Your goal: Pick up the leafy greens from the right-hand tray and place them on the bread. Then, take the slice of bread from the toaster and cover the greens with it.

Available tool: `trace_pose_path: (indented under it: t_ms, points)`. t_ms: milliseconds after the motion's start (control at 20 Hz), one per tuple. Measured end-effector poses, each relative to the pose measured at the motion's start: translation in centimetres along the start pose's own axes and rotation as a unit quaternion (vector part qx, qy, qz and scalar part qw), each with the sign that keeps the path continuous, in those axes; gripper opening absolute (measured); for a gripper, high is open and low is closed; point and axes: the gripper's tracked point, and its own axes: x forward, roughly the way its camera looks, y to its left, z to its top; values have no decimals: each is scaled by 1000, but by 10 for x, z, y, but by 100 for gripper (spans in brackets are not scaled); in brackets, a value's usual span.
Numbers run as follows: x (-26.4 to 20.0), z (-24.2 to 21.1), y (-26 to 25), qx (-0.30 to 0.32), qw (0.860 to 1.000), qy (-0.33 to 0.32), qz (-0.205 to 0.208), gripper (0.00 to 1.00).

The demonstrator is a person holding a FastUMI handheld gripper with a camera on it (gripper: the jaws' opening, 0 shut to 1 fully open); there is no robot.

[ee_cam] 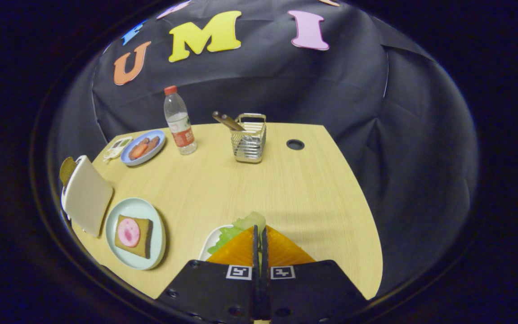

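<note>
One two-finger gripper (259, 231), fingers nearly closed over one bunch of pale green leafy greens (241, 225), hangs above one light wooden table (286, 193). Three plates are out: one blue plate of reddish food (143, 147), one pale mint plate (135, 233) with one brown bread slice topped by one pink round of ham (129, 232), and one white tray (210, 243). One cream toaster (87, 195) holds one bread slice (67, 169). One clear plastic bottle with a red cap (179, 120), one wire metal basket (249, 139), one wooden-handled utensil (227, 120).
</note>
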Motion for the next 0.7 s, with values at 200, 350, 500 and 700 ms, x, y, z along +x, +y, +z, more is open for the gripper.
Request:
trace_pose_path:
  t_ms: [200,350,500,700]
  points:
    - [-36,12,28,-11,1000,-29,-4,0]
    - [-65,21,57,-16,999,-50,0,0]
    - [-70,16,71,-34,998,-52,-9,0]
    - [-58,7,38,-4,997,-44,-55,0]
